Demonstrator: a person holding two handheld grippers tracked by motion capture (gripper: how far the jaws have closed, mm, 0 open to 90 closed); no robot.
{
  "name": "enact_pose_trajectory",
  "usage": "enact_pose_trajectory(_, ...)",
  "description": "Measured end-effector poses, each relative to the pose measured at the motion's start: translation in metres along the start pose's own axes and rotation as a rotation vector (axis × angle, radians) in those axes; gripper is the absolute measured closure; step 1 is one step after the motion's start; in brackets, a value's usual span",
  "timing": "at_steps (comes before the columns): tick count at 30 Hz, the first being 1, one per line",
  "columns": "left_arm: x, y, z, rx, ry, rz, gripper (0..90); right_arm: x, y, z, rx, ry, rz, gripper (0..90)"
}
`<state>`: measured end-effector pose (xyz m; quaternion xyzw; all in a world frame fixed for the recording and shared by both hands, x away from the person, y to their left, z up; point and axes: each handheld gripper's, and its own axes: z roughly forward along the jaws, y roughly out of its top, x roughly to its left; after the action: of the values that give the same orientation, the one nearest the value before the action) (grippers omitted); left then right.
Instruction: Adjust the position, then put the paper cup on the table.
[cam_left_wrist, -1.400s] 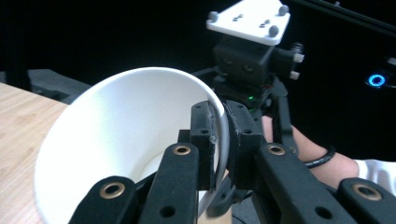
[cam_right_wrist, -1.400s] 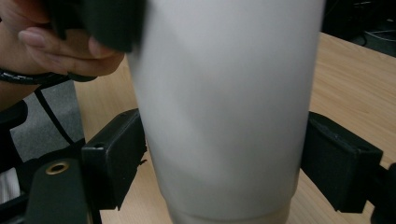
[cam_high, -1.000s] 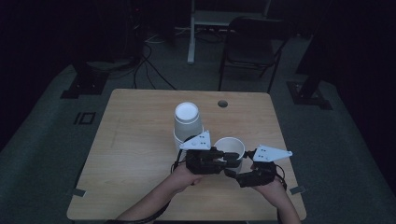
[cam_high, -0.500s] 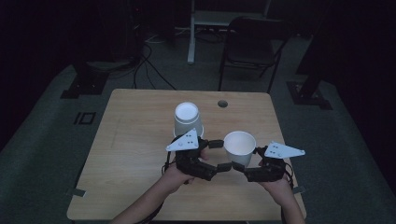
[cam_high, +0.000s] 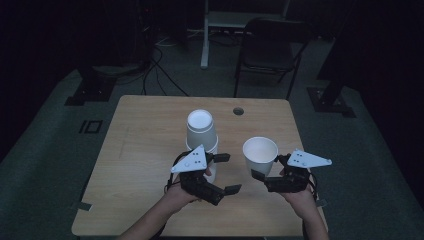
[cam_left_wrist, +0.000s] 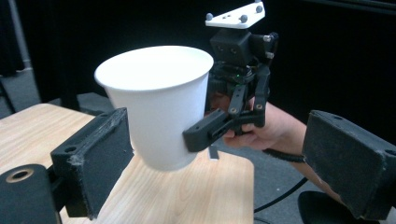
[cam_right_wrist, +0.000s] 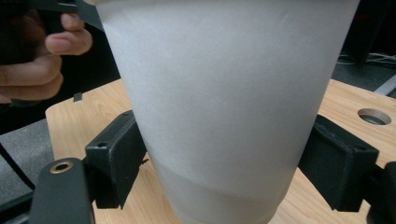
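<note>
White paper cup (cam_high: 260, 154) is held upright, mouth up, above the counter (cam_high: 140, 150), clamped between the pads of the right tool (cam_high: 270, 176). In the right tool's own view the cup wall (cam_right_wrist: 224, 102) is seen pressed on both sides, with a round hole in the counter (cam_right_wrist: 373, 115) beyond its right jaw. Left tool (cam_high: 227, 172) is released; its jaws have just been opening, and nothing is gripped. In the left tool's view the cup (cam_left_wrist: 159, 107) is seen ahead between the spread pads, clear of them. A stack of upside-down cups (cam_high: 202, 131) is seen just behind the left tool in the high view.
</note>
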<state>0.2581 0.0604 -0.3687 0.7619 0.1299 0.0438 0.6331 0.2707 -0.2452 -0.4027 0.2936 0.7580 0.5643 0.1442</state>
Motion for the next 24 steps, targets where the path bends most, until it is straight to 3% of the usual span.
enact_pose_trajectory(1,0.000,-0.004,-0.011,0.015,0.030,0.004,8.9,-0.001,0.000,0.000,0.001,-0.002,0.002,19.7)
enact_pose_trajectory(3,0.001,-0.008,-0.017,0.027,0.047,0.004,8.9,-0.001,0.000,0.000,0.000,-0.003,0.006,19.7)
enact_pose_trajectory(10,0.006,-0.018,-0.031,0.035,0.094,-0.018,8.9,-0.001,0.002,0.000,-0.009,-0.009,0.005,19.6)
enact_pose_trajectory(14,0.007,-0.022,-0.039,0.033,0.121,-0.006,8.9,-0.002,0.002,0.000,-0.016,-0.014,0.007,19.7)
enact_pose_trajectory(24,0.018,-0.038,-0.071,0.033,0.219,-0.032,8.9,-0.010,-0.002,-0.001,-0.035,-0.070,0.023,19.7)
